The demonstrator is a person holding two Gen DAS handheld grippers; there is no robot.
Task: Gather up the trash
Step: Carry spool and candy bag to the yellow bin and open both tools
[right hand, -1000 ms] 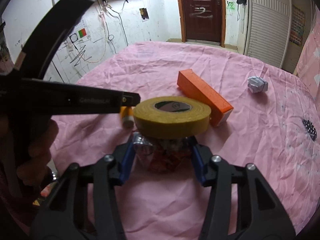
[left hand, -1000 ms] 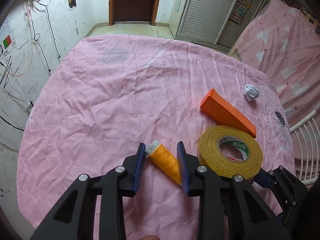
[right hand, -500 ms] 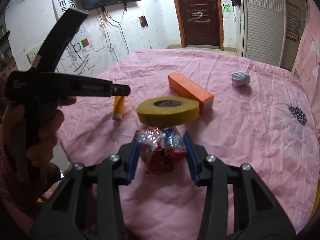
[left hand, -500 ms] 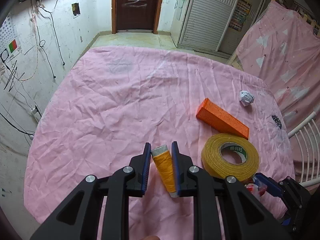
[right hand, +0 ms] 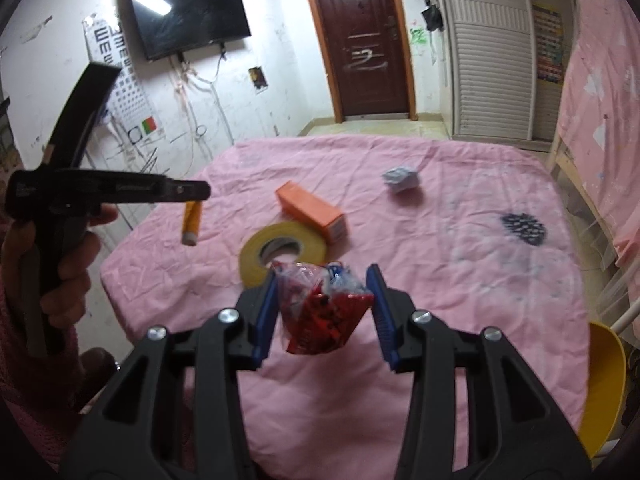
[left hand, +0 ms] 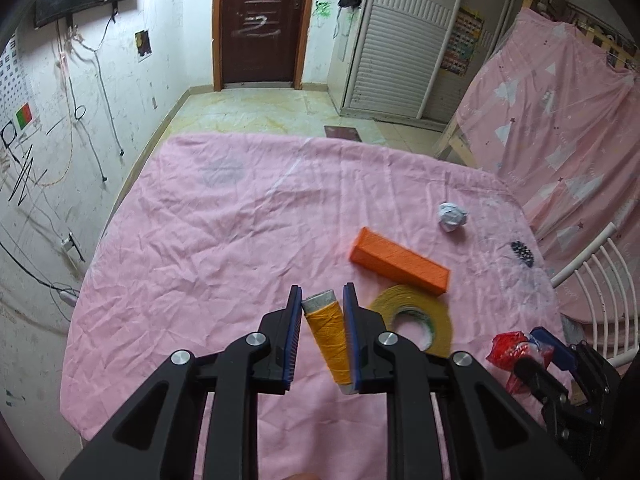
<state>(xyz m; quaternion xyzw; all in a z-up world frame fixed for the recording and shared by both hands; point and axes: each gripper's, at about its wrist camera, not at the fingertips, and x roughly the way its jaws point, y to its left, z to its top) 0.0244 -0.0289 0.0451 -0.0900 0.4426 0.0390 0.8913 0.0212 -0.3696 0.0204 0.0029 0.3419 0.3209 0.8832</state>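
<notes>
Red crinkled wrapper (right hand: 324, 312) hangs clamped in the right tongs (right hand: 325, 312), lifted above the pink-clothed desk (right hand: 460, 280) near its front edge. Left tongs (left hand: 322, 330) pinch an orange thread spool (left hand: 330, 338), tilted, also off the cloth. Beyond them lie a yellow tape roll (right hand: 282, 252), an orange box (right hand: 310, 210) and a crumpled paper ball (right hand: 400, 178), with bare cloth running to the far edge. A yellow object (right hand: 604, 380) is cut off at right.
</notes>
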